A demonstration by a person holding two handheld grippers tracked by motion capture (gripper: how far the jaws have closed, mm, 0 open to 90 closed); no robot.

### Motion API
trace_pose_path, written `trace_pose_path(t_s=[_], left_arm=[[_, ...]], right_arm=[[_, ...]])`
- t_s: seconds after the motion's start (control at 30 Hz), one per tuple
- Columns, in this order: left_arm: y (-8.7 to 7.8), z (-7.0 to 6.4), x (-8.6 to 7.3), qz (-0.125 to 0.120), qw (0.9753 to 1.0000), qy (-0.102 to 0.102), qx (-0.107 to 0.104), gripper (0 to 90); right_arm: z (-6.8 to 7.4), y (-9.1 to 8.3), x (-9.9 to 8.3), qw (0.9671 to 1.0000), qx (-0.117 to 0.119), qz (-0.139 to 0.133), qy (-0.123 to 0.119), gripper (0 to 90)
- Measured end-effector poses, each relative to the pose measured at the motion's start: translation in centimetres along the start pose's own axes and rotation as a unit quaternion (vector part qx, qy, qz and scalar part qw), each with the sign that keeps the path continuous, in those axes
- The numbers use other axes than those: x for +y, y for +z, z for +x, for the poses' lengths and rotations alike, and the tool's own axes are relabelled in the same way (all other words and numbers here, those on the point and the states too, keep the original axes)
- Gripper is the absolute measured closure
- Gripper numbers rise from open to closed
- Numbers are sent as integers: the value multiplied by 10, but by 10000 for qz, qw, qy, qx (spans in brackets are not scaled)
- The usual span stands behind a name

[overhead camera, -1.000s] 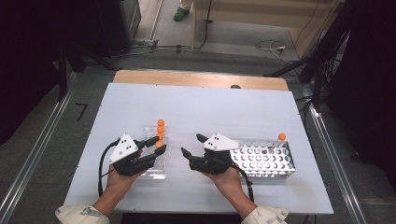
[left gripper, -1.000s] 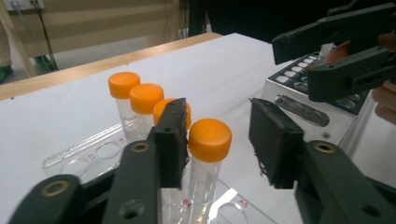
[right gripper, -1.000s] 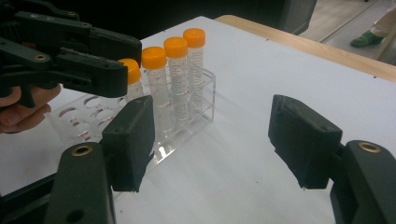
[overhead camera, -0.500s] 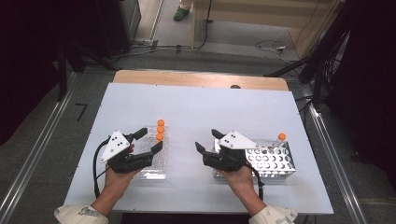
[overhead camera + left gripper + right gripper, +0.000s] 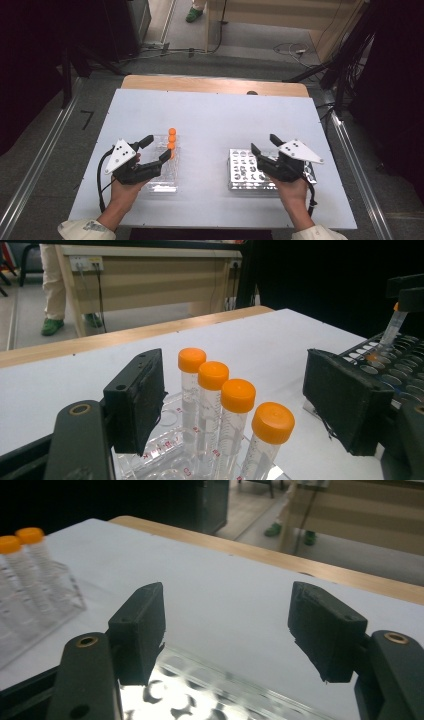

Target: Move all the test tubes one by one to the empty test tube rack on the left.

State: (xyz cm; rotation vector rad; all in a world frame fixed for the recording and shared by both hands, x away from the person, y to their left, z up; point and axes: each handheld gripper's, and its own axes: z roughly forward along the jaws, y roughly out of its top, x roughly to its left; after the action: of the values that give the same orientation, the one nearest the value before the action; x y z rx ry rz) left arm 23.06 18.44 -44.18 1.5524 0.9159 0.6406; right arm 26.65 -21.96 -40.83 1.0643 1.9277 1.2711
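Left gripper [image 5: 154, 150] spread wide, empty, hovering over clear rack [image 5: 162, 172] at near left of tabletop [image 5: 220, 115]; four orange-capped tubes [image 5: 235, 425] stand in a row there. Right gripper [image 5: 265, 150] also spread, empty, above metal rack [image 5: 245, 172] at near right.

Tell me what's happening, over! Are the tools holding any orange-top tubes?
Left tool open, empty, facing four orange-capped tubes in clear rack. Right tool open, empty, over metal rack. Nothing in the way.
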Motion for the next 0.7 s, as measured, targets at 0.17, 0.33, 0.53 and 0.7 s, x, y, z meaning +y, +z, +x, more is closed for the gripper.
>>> trace_pose_path(t_s=[0.17,0.33,0.53,0.7], left_arm=[[1,-1,0,22,10000,28,-9,246],[2,-2,0,24,10000,34,-23,247],[1,-2,0,7,10000,57,-2,243],[1,-2,0,9,10000,54,33,216]], right_arm=[[-29,-17,-10,9987,-483,-6,160,299],[-48,-28,-20,9964,-803,-20,286,302],[-61,-33,-30,9943,-983,-18,410,310],[-67,-32,-37,9931,-1058,-47,495,315]])
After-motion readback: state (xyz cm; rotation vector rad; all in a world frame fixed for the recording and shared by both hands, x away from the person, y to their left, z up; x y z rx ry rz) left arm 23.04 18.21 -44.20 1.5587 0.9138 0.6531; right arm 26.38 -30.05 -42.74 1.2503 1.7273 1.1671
